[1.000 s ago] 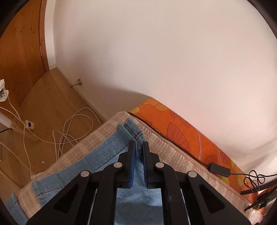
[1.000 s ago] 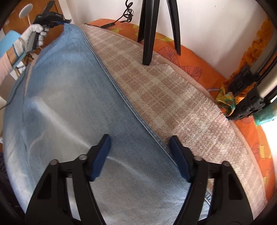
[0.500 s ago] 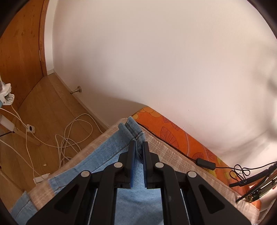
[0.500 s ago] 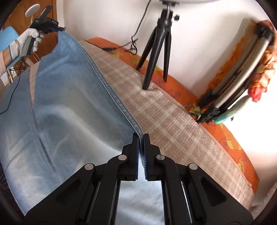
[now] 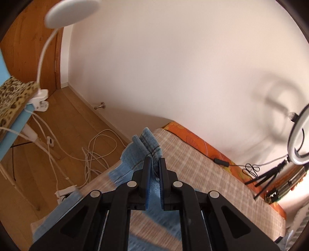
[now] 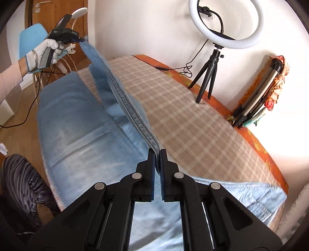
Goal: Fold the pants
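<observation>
Light blue denim pants (image 6: 81, 133) lie on a plaid-covered bed (image 6: 183, 108). My right gripper (image 6: 158, 154) is shut on the seam edge of one leg, lifted off the bed. My left gripper (image 5: 154, 164) is shut on the hem end (image 5: 148, 142) of the same leg, raised high. In the right wrist view the left gripper (image 6: 77, 39) holds that hem up at the far left, in a white-gloved hand. The lifted leg edge stretches taut between both grippers above the other leg.
A ring light on a black tripod (image 6: 208, 81) stands on the bed by the wall. A folded tripod (image 6: 256, 100) leans at the right. A blue chair (image 6: 32, 36) with a clip lamp (image 5: 63, 11) and floor cables (image 5: 92, 152) are left.
Both grippers rose, lifting the far leg edge off the bed. The right gripper went from open to shut on the seam one second ago.
</observation>
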Tool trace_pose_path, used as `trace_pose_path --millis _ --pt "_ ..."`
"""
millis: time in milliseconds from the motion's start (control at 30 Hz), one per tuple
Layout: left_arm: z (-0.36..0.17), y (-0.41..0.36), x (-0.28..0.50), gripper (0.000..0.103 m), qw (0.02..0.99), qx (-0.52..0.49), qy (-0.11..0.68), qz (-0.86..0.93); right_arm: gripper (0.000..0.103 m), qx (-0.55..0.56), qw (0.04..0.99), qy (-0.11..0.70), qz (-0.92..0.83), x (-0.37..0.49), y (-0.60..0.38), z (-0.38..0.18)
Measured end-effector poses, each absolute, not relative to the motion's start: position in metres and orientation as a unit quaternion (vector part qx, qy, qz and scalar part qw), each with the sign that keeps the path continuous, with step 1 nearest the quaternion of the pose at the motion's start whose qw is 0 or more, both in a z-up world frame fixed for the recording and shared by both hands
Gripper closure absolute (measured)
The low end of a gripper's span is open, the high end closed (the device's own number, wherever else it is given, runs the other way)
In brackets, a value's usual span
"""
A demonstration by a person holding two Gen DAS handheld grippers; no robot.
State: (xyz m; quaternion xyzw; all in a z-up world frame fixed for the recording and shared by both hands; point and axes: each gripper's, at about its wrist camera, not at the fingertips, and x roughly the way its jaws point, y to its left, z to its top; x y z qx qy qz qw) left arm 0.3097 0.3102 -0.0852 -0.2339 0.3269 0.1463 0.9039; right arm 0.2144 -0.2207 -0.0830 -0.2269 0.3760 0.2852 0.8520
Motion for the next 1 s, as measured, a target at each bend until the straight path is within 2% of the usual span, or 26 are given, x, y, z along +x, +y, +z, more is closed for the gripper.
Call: trace_pose_path --millis 133,367,667,767,833,900,933,1000 --pt "-0.093 0.32 0.25 0.098 0.9 -0.247 0.327 0.147 0.098 -0.231 0.84 0.39 0.297 0.171 -0.214 -0.097" --pt "-0.144 0.334 0.167 0.098 0.887 -0.262 0.353 0.144 0.098 -0.232 0.808 0.435 0.321 0.111 -0.202 -0.14" --pt "-0.202 0.356 0.109 0.098 0.867 -0.314 0.359 0.144 0.097 -0.313 0.749 0.484 0.328 0.086 -0.175 -0.187" --pt "-0.208 0.355 0.102 0.098 0.871 -0.313 0.354 0.136 0.087 -0.327 0.735 0.492 0.332 0.089 -0.165 -0.181" --pt "-0.213 0.354 0.102 0.098 0.871 -0.317 0.354 0.126 0.066 -0.307 0.735 0.494 0.349 0.098 -0.159 -0.166" --pt "-0.217 0.355 0.102 0.098 0.87 -0.322 0.354 0.119 0.054 -0.288 0.745 0.478 0.365 0.108 -0.149 -0.148" --pt "-0.219 0.355 0.102 0.098 0.87 -0.322 0.354 0.118 0.05 -0.278 0.751 0.467 0.375 0.117 -0.141 -0.137" --pt "-0.222 0.358 0.101 0.098 0.867 -0.329 0.353 0.12 0.049 -0.258 0.758 0.453 0.392 0.135 -0.123 -0.12"
